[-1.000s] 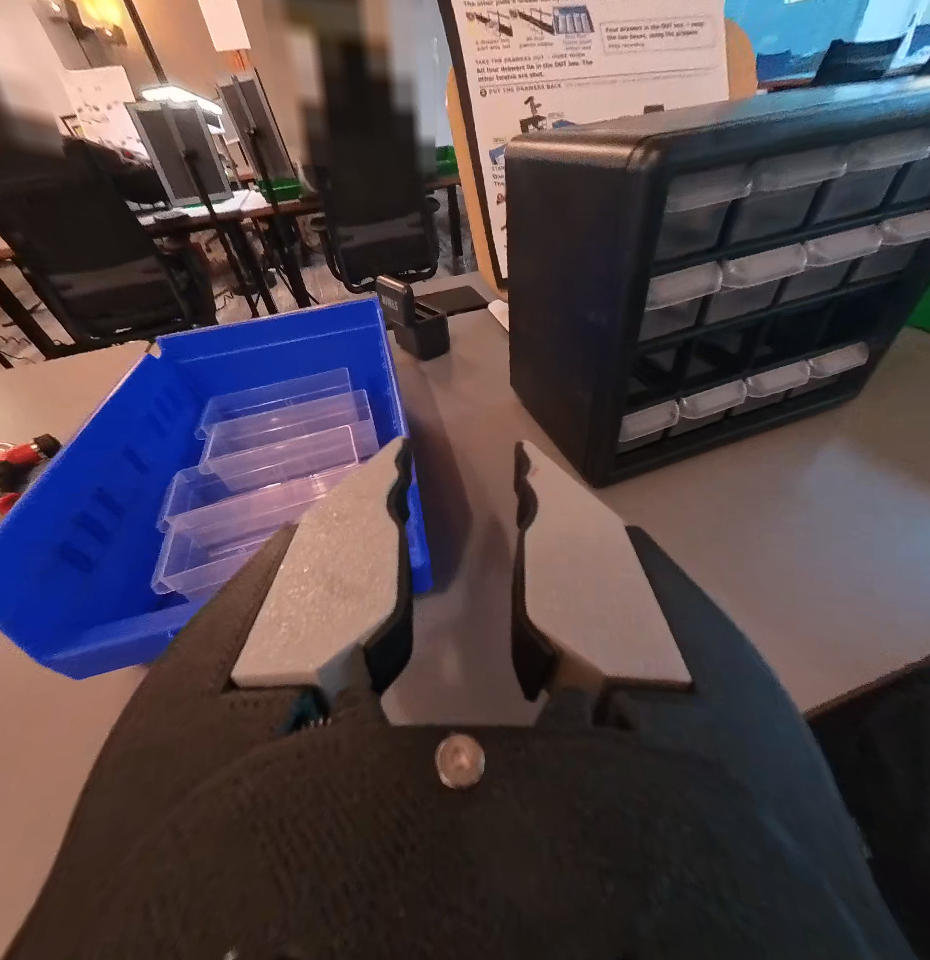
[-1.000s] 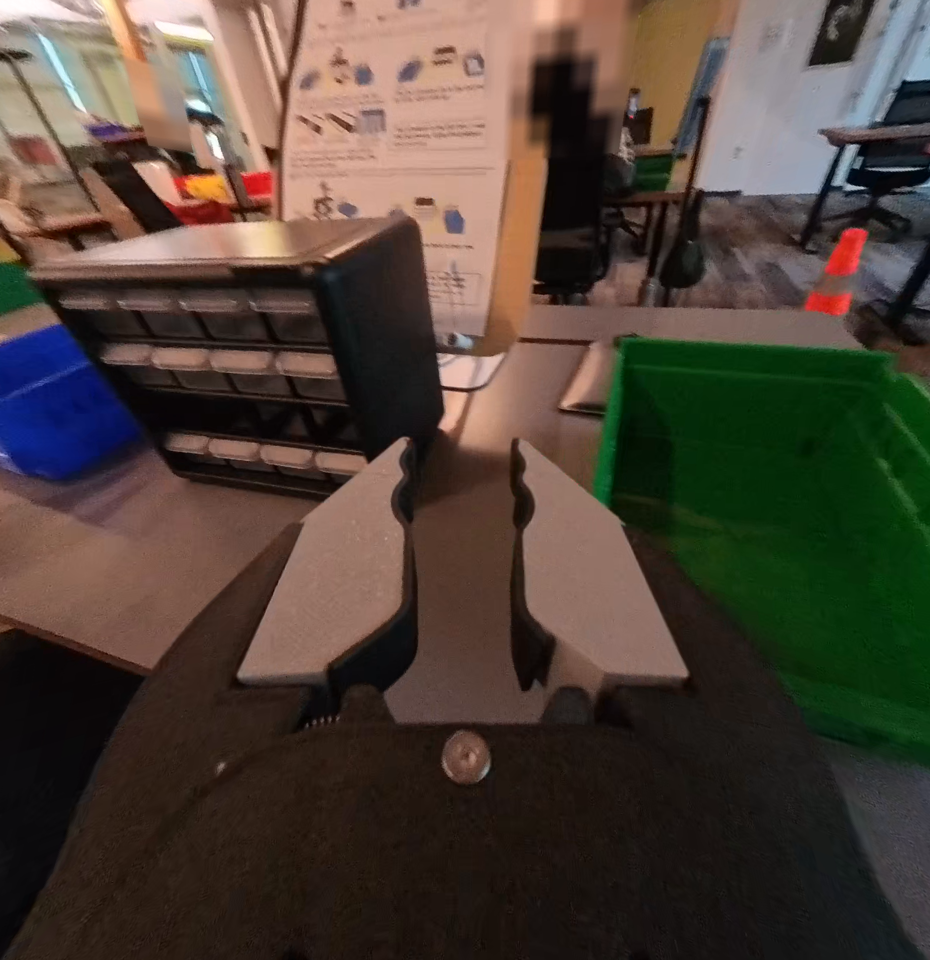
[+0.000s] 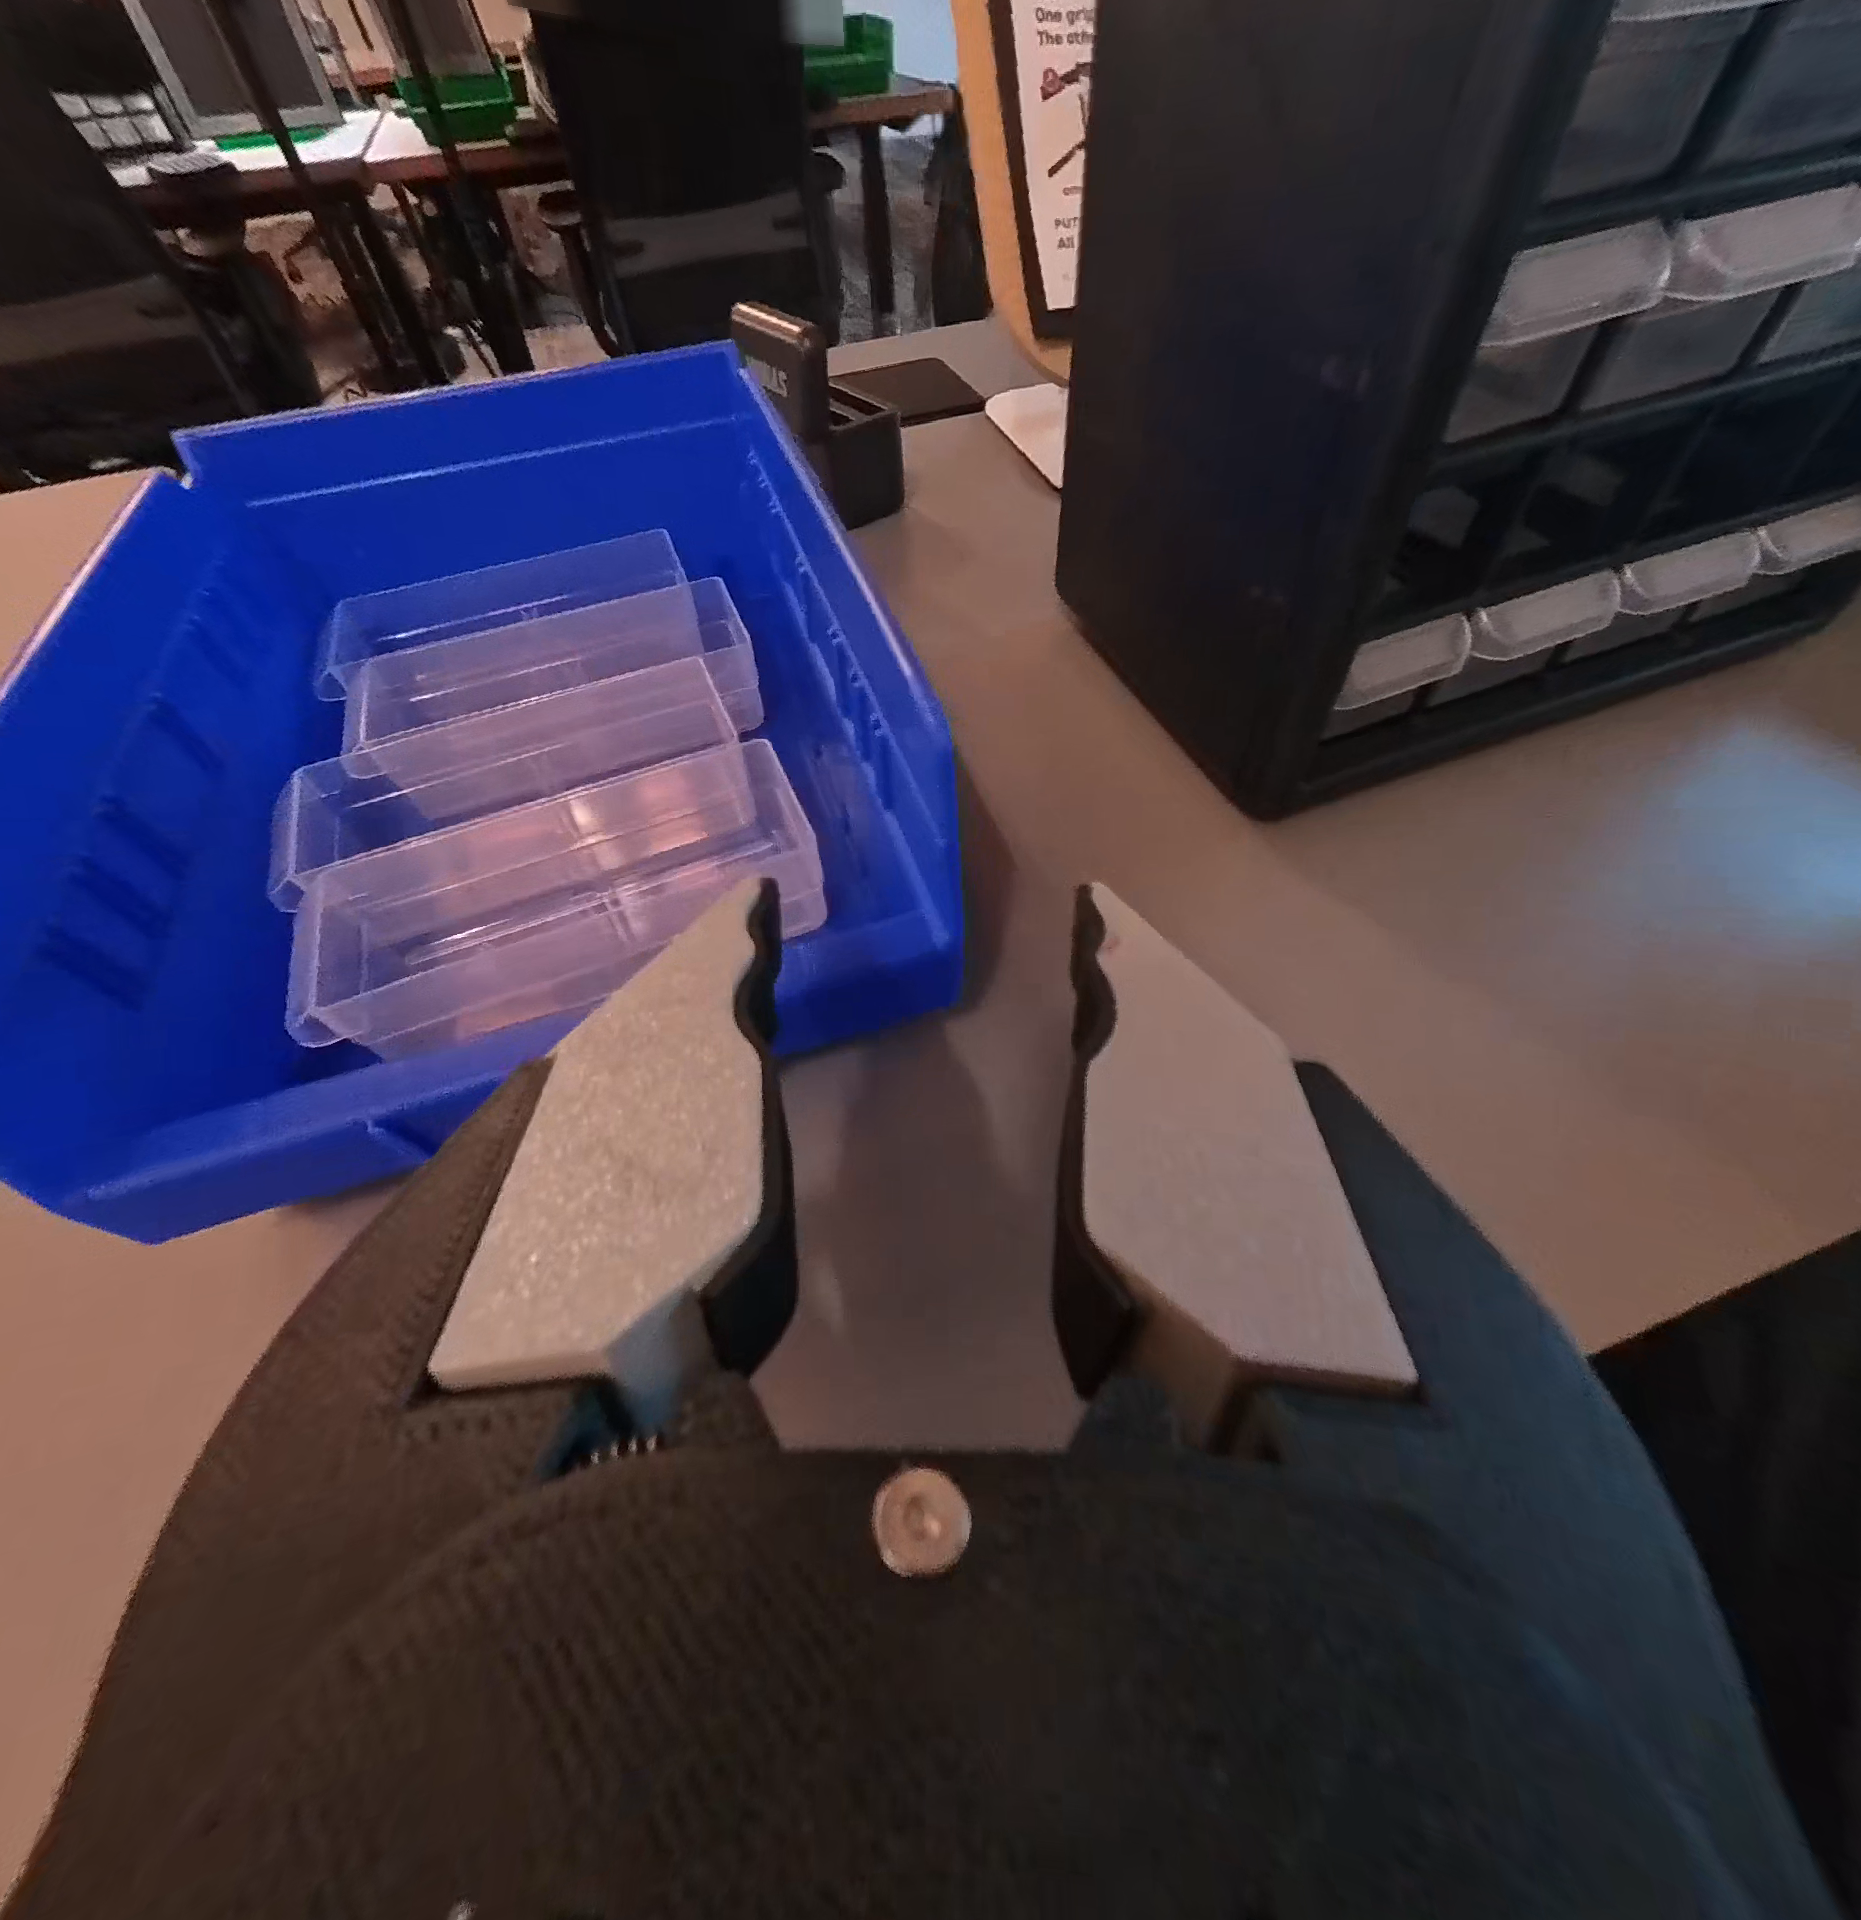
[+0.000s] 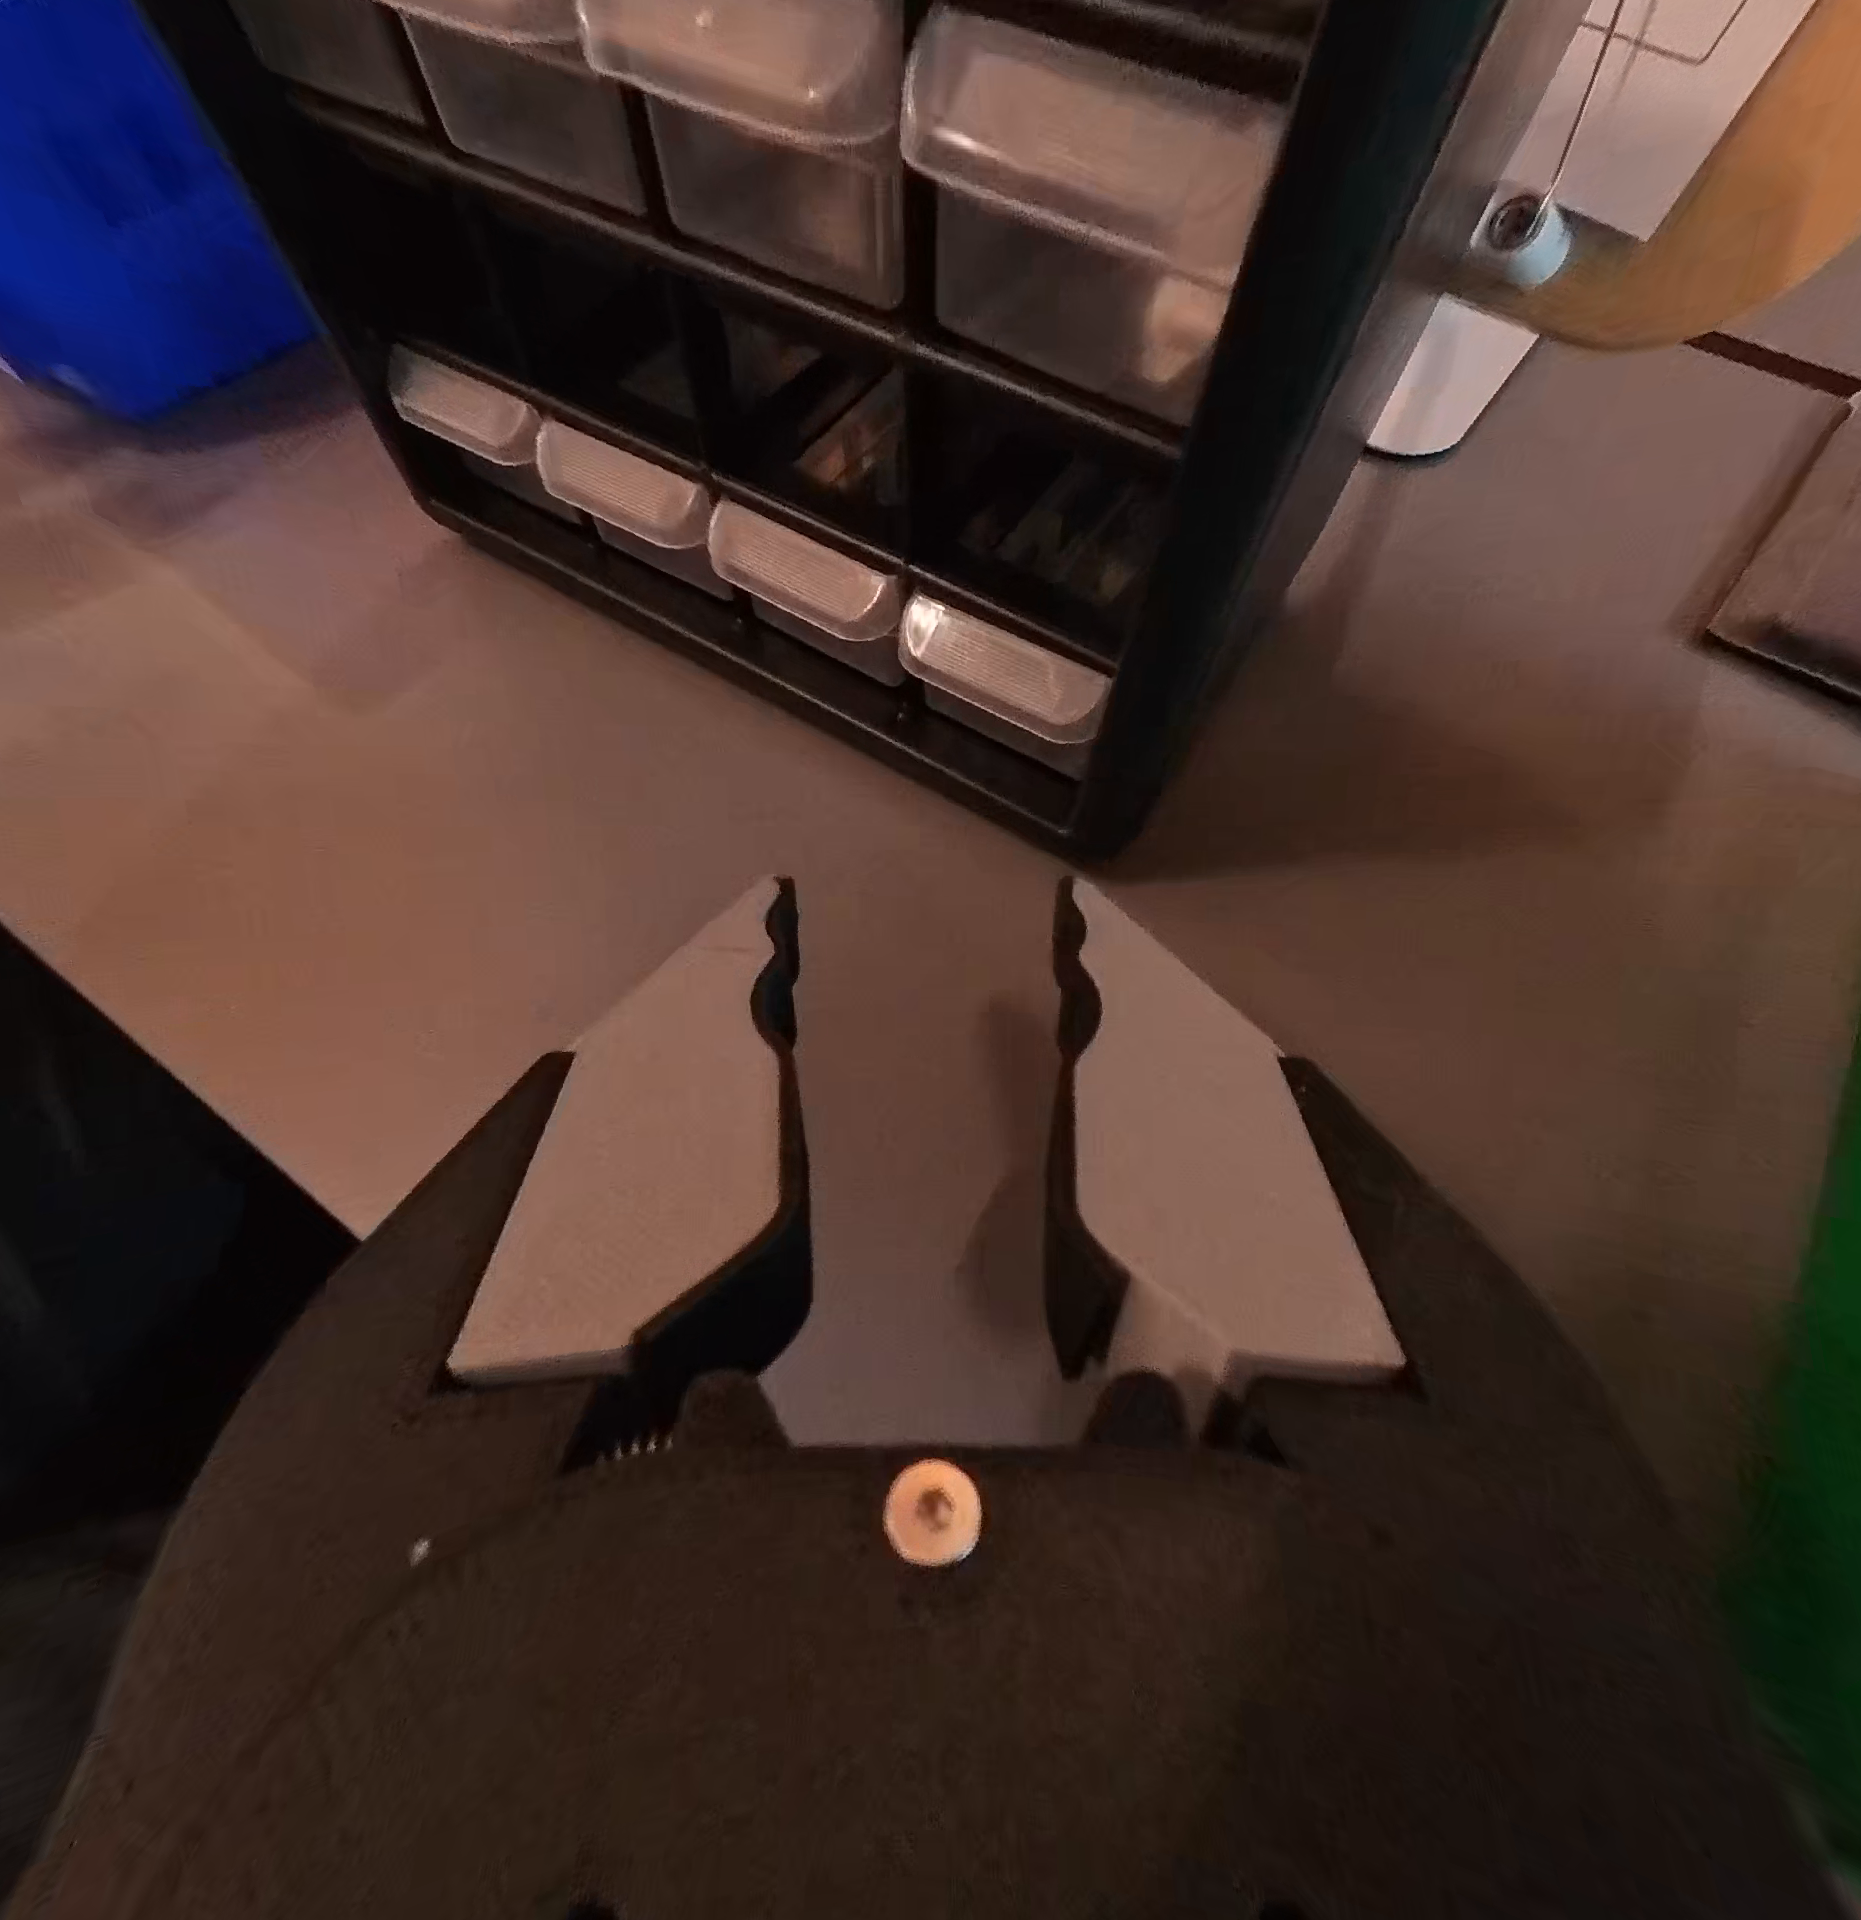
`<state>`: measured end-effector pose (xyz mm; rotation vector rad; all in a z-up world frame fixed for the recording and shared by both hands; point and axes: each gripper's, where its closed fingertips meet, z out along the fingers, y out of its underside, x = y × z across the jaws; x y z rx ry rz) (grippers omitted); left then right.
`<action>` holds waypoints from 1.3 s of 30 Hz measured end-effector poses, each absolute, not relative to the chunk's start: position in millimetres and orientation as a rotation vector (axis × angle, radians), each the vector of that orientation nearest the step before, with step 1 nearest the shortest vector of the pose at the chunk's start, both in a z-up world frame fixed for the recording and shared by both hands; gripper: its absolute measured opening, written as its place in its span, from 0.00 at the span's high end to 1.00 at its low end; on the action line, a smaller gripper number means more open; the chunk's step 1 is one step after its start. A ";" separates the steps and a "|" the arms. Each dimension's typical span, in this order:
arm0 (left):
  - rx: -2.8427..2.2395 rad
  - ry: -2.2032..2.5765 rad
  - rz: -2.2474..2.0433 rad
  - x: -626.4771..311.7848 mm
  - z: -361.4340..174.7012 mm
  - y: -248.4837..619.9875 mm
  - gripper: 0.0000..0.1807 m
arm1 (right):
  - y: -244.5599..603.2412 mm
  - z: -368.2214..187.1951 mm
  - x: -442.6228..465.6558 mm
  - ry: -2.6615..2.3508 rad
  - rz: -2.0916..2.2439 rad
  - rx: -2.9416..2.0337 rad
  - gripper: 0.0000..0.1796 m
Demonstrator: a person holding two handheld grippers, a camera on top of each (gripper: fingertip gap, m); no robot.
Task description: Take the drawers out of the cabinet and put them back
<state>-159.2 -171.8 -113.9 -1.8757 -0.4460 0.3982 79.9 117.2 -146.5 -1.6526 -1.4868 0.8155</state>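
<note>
both grippers are sitting closer in and wider apart than a second ago, the left gripper (image 3: pixel 921 914) gaping empty beside one blue bin (image 3: pixel 157 1164) holding four clear drawers (image 3: pixel 552 831), the right gripper (image 4: pixel 924 914) gaping empty before one cabinet (image 4: pixel 1258 436) showing four empty slots.

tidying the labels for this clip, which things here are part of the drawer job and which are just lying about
Job: black cabinet; clear drawers in the blue bin; empty slot row; left gripper, right gripper, both open.

Lying about: green bin; small black holder; instruction board; dark pad.
</note>
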 end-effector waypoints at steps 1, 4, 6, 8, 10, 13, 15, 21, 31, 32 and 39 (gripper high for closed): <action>-1.885 -0.438 0.402 -157.6 -115.7 -171.2 0.70 | 118.0 -150.5 78.8 -1.493 0.811 -1.659 0.74; -1.926 -0.409 0.405 -153.3 -122.8 -170.8 0.69 | 120.4 -161.4 75.5 -1.509 0.799 -1.671 0.74; -1.944 -0.400 0.416 -153.9 -126.1 -172.8 0.69 | 122.0 -168.1 74.1 -1.520 0.786 -1.684 0.74; -1.945 -0.411 0.425 -157.8 -126.5 -176.9 0.69 | 122.2 -171.9 72.8 -1.532 0.780 -1.690 0.73; -1.933 -0.436 0.425 -163.2 -124.8 -182.3 0.69 | 122.3 -172.5 72.0 -1.539 0.776 -1.687 0.73; -1.902 -0.480 0.444 -175.3 -121.9 -193.0 0.70 | 122.8 -172.1 69.9 -1.554 0.780 -1.671 0.74; -1.849 -0.527 0.415 -182.6 -115.5 -201.3 0.71 | 123.2 -174.6 67.9 -1.587 0.786 -1.667 0.74; -1.868 -0.543 0.500 -216.1 -114.1 -229.2 0.72 | 138.9 -194.8 75.5 -1.672 0.711 -1.670 0.82; -2.123 -0.322 0.645 -264.1 -118.5 -195.3 0.73 | 133.1 -185.4 64.9 -1.785 0.718 -1.388 0.75; -2.189 -0.263 0.645 -264.4 -124.4 -191.0 0.73 | 132.9 -181.5 65.4 -1.766 0.738 -1.376 0.75; -2.487 0.062 0.487 -260.1 -150.4 -175.3 0.79 | 123.1 -162.7 70.1 -1.705 0.859 -1.284 0.82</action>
